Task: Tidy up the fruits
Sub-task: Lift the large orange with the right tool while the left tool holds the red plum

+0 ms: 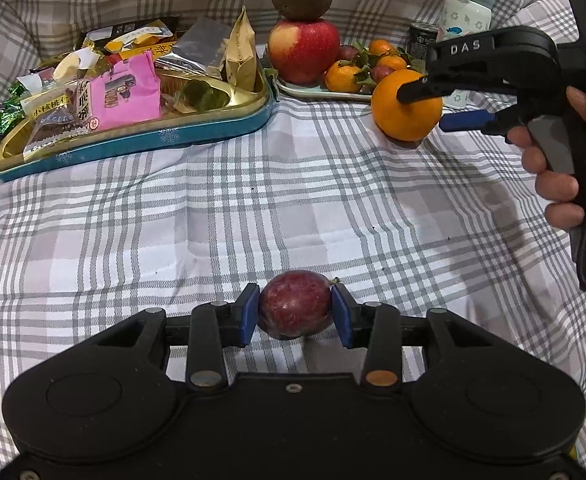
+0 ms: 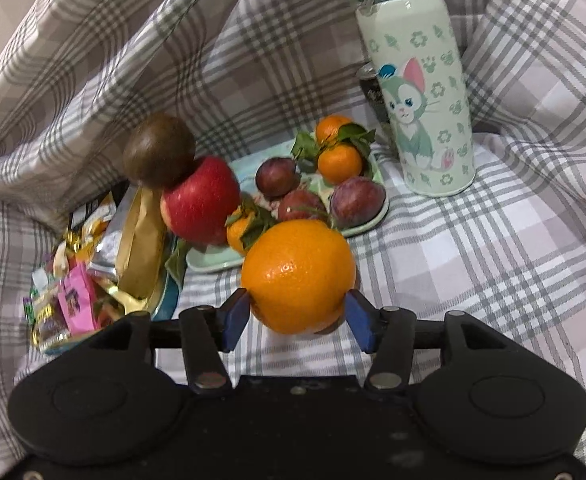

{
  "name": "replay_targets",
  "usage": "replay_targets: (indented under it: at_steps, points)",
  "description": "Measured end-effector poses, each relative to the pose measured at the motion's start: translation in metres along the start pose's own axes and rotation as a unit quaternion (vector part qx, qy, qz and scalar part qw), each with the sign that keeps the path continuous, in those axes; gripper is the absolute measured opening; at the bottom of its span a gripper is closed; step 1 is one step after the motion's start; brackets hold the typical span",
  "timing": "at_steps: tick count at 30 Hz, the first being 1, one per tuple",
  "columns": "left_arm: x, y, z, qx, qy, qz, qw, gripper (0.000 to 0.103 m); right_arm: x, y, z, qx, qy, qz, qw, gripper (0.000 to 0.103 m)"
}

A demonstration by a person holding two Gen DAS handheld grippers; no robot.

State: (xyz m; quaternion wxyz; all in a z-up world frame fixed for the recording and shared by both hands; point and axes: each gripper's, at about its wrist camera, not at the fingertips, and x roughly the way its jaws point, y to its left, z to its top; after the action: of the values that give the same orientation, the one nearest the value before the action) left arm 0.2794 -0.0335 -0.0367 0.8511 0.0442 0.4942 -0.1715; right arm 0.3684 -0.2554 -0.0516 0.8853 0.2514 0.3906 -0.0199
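Left wrist view: my left gripper (image 1: 295, 312) pinches a round dark-red passion fruit (image 1: 295, 305) resting on the checked cloth (image 1: 293, 200), well apart from the pale green fruit tray (image 1: 313, 92).

Right wrist view: my right gripper (image 2: 297, 314) clamps a big orange (image 2: 297, 274) just before the tray, which already carries most of the fruit.

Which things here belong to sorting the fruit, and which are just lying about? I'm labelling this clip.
Job:
- round dark-red plum between left claw pads
- big round orange in right claw
- pale green fruit tray
- red apple with brown round fruit on top

Lying about:
- blue-and-gold snack tin
- green cat-print flask
- dark can
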Motion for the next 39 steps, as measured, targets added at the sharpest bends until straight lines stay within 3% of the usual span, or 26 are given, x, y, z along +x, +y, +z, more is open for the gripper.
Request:
replay_targets:
  at_steps: [12,20,26,31,39]
  points:
    - [-0.002,0.0,0.0,-0.003,-0.007,-0.002,1.0,0.049,0.017,0.0,0.016,0.022,-0.007,-0.008,1.0,0.069]
    - [-0.004,-0.001,-0.001,-0.004,-0.018,-0.004,0.9998,0.047,0.013,0.008,0.007,-0.03,-0.017,-0.008,0.999,0.064]
    - [-0.005,-0.001,-0.003,-0.008,-0.018,-0.006,0.9998,0.047,-0.007,0.009,-0.003,-0.066,-0.02,0.006,0.998,0.049]
    - [-0.006,-0.006,-0.005,0.002,-0.019,0.002,0.9998,0.047,-0.007,0.014,-0.007,-0.094,-0.02,-0.004,0.995,0.05]
    - [-0.004,-0.003,-0.005,-0.004,-0.018,-0.003,0.9998,0.047,0.012,0.015,0.001,-0.072,-0.008,0.0,0.997,0.06]
